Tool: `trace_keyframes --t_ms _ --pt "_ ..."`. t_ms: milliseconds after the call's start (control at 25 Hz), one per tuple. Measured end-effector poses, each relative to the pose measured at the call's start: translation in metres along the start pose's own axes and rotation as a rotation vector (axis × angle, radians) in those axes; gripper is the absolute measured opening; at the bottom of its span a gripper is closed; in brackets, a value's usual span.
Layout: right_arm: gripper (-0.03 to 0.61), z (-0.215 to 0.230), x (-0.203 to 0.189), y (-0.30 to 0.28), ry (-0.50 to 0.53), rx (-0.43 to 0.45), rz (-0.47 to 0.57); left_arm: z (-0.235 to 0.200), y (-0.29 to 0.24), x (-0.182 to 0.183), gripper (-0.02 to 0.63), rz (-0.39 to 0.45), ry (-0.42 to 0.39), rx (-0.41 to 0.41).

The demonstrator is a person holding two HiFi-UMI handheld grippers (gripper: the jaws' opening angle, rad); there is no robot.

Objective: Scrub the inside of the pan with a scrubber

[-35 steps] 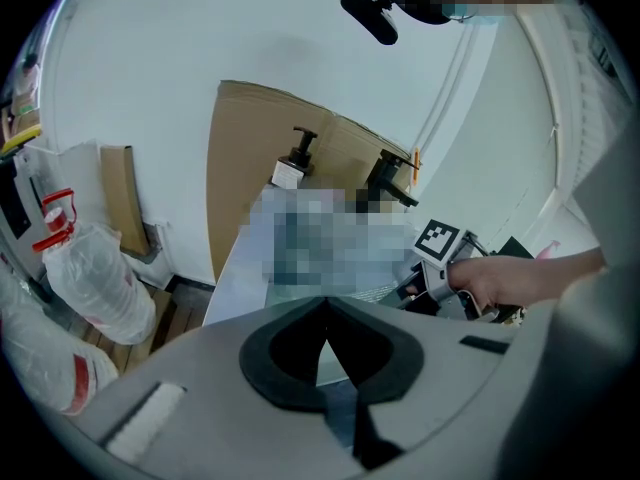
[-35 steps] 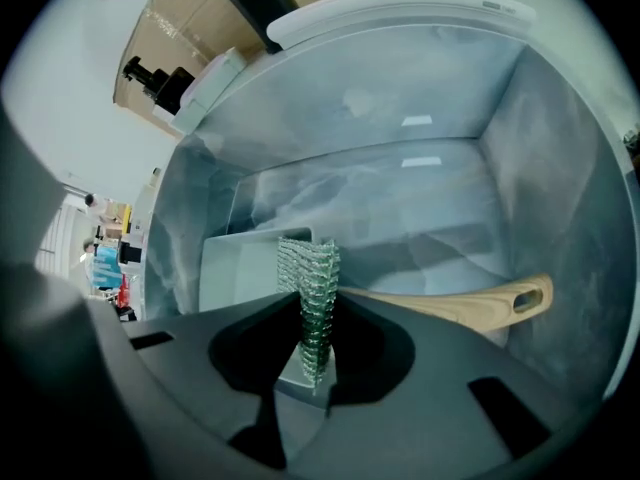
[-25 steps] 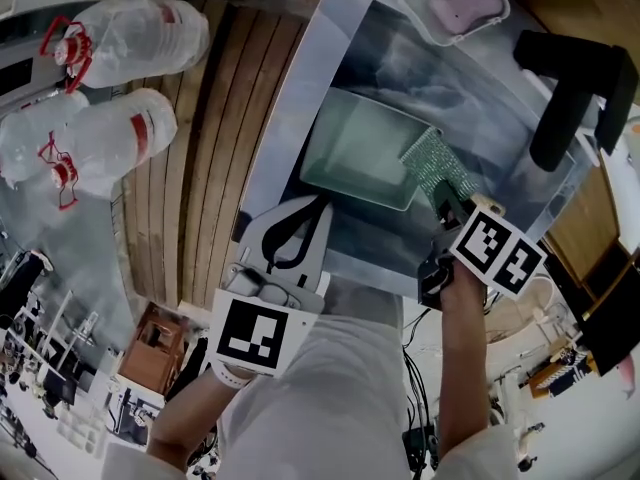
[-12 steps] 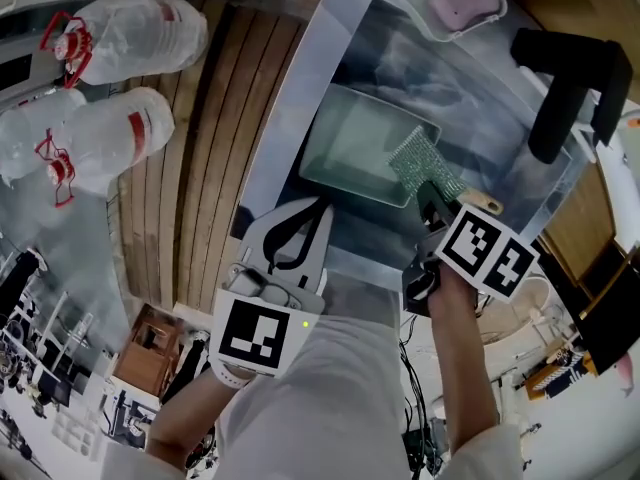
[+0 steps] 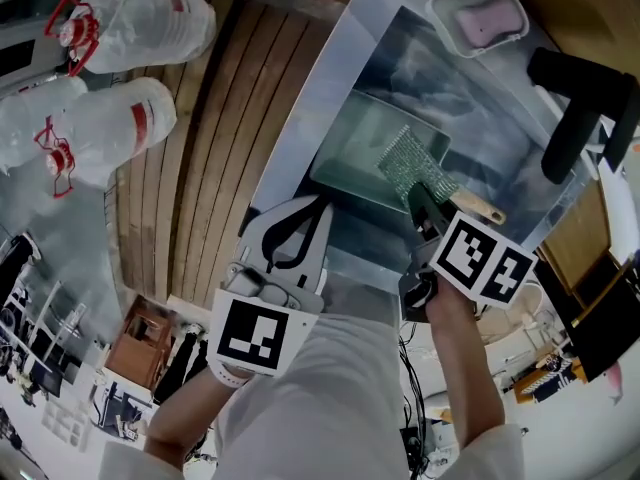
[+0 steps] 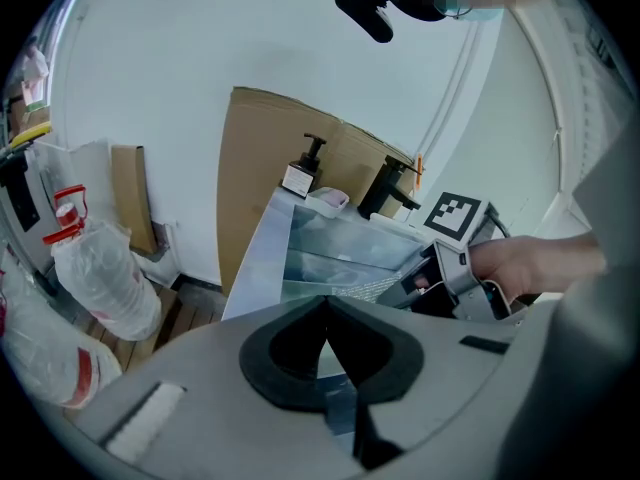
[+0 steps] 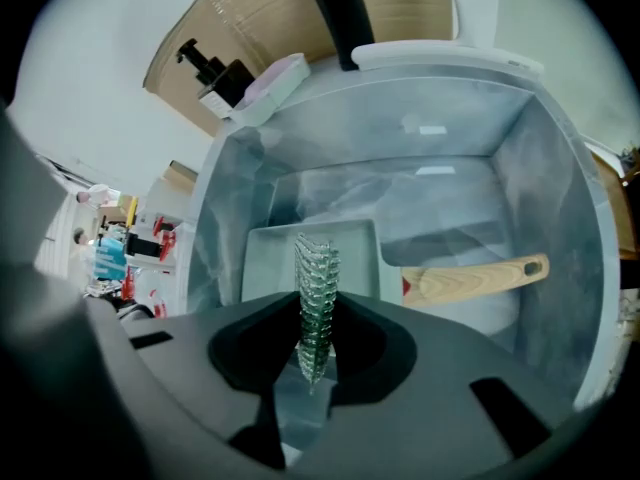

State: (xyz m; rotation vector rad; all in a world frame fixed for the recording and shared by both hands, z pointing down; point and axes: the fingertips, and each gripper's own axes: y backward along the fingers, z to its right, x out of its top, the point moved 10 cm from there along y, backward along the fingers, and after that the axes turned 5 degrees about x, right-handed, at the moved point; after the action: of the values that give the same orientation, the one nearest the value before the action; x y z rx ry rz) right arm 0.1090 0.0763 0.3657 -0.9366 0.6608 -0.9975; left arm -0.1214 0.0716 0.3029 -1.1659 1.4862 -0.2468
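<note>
Pinching a sparkly green mesh scrubber (image 5: 405,160), the right gripper (image 5: 418,200) holds it over the square pale-green pan (image 5: 350,138). The left gripper (image 5: 322,204) has its jaws pressed together on nothing.

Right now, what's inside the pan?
Only the green scrubber, clamped in the right gripper, sits over the pan floor; the rest looks bare. The patch beneath the scrubber is covered, so contact can't be confirmed.

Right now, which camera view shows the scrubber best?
The head view: the scrubber shows its broad mesh face, lying over the pan. The right gripper view shows it only edge-on, pinched between the fingers of the right gripper. The left gripper view catches just a faint sliver of it.
</note>
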Motion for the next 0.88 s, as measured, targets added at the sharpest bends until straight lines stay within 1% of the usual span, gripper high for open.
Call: trace_keyframes --t_ms 240,440,600,800,880 --pt "0.072 -0.027 -0.005 -0.018 0.03 0.17 -0.077 -0.011 0.001 -0.001 0.004 -0.015 0.003 0.014" --pt "0.072 -0.044 -0.012 -0.031 0.117 0.248 -0.171 -0.013 0.003 -0.005 0.003 -0.021 0.008 0.023" --pt "0.072 -0.048 -0.018 -0.044 0.149 0.266 -0.225 -0.014 0.005 -0.006 0.005 -0.019 0.007 0.032" --pt "0.072 -0.045 -0.015 -0.05 0.115 0.269 -0.218 -0.015 0.006 -0.008 0.003 -0.016 0.017 0.042" --pt "0.072 -0.039 -0.012 -0.053 0.108 0.254 -0.206 -0.014 0.006 -0.01 0.003 -0.013 0.019 0.044"
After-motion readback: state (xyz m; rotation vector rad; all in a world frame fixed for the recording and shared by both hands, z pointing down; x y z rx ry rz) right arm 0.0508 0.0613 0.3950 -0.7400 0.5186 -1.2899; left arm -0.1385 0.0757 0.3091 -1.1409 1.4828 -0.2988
